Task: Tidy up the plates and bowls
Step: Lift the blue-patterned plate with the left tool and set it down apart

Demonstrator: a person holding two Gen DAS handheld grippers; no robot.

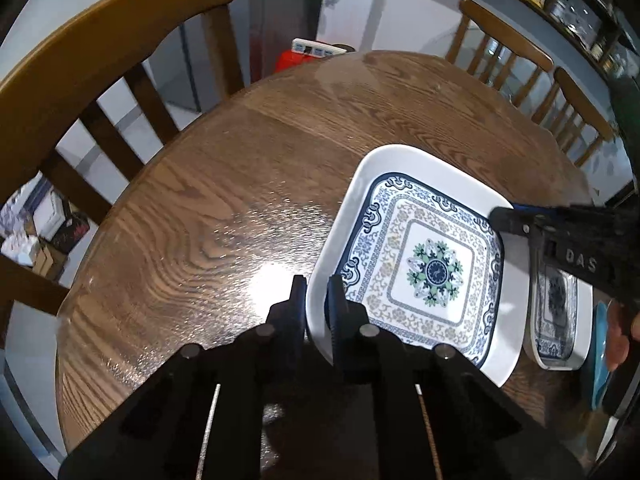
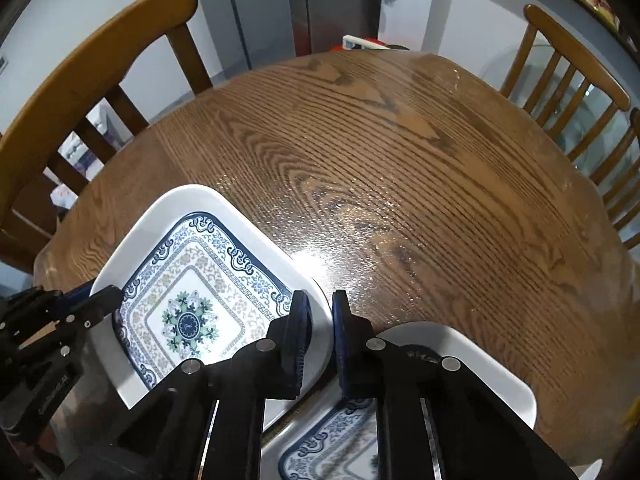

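Observation:
A square white plate [image 1: 420, 264] with a blue and green pattern sits over the round wooden table [image 1: 200, 220]. My left gripper [image 1: 316, 284] is shut on its left rim, one finger on each side. In the right wrist view the same plate [image 2: 192, 300] has my right gripper [image 2: 320, 298] shut on its opposite rim. Each gripper shows in the other's view: the right gripper [image 1: 506, 214] and the left gripper [image 2: 106, 296]. A second patterned white plate [image 2: 460, 360] lies under my right gripper, partly hidden, and the first plate's corner overlaps it.
Wooden chairs [image 1: 100, 52] [image 2: 568, 64] ring the table. A blue dish edge [image 1: 600, 344] and part of a hand show past the second plate [image 1: 556, 320]. Bare glossy tabletop [image 2: 400, 160] stretches beyond the plates. Shelves with jars [image 1: 580, 12] line the far right wall.

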